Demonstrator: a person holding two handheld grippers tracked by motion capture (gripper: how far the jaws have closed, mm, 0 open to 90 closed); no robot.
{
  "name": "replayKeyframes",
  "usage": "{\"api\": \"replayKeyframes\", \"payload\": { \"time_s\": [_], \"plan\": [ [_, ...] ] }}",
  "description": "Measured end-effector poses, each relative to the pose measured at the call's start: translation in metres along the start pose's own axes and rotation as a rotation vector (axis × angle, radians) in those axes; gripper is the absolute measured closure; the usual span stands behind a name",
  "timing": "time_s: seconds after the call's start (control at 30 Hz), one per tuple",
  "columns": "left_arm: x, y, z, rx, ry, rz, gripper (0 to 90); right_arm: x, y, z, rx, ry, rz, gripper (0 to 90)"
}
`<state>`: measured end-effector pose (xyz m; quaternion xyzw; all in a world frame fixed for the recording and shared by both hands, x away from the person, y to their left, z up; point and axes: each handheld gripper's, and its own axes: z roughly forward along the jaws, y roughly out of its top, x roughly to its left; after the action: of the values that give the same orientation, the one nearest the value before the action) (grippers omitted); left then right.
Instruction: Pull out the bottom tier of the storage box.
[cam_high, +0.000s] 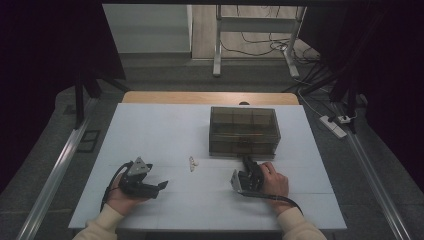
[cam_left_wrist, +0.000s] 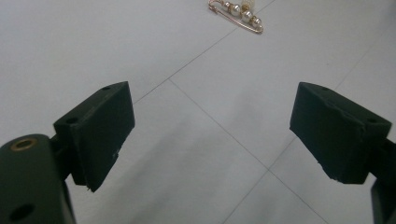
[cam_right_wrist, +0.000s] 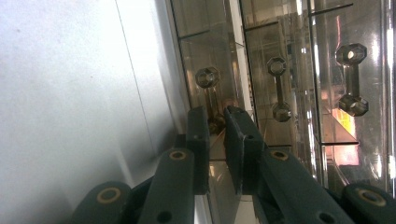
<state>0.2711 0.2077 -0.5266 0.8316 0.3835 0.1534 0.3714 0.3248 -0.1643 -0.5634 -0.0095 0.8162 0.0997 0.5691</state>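
Right gripper (cam_right_wrist: 215, 116) on its side, jaws clamped on drawer handle (cam_right_wrist: 208, 93) — left gripper (cam_left_wrist: 212, 135) agape.

One drawer box (cam_high: 244, 131), one pearl pin (cam_high: 192, 163), two grippers.

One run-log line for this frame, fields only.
left gripper: open, resting on table | right gripper: shut on drawer handle of clear box | pearl pin: untouched

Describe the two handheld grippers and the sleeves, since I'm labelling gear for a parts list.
Both are black. The left gripper carries a grey three-cornered plate on top and has two blocky black pads. The right gripper has black arms with brass-ringed holes, and a black cable trails from it. The person's sleeves are cream-coloured.
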Motion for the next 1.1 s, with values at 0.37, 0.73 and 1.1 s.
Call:
{"api": "replayKeyframes", "payload": {
  "time_s": [0.37, 0.73, 1.1],
  "plan": [
    [0.0000, 0.0000, -0.0002, 0.000, 0.000, 0.000, 13.0, 0.0008, 0.0002, -0.0011, -0.005, -0.004, 0.004, 79.5],
    [-0.0001, 0.0000, -0.0001, 0.001, 0.000, 0.002, 13.0, 0.0010, 0.0007, -0.0036, 0.001, 0.002, 0.002, 79.4],
    [-0.0005, -0.0001, 0.0000, 0.002, -0.001, 0.003, 13.0, 0.0009, 0.0004, -0.0040, 0.001, 0.007, 0.009, 79.3]
  ]
}}
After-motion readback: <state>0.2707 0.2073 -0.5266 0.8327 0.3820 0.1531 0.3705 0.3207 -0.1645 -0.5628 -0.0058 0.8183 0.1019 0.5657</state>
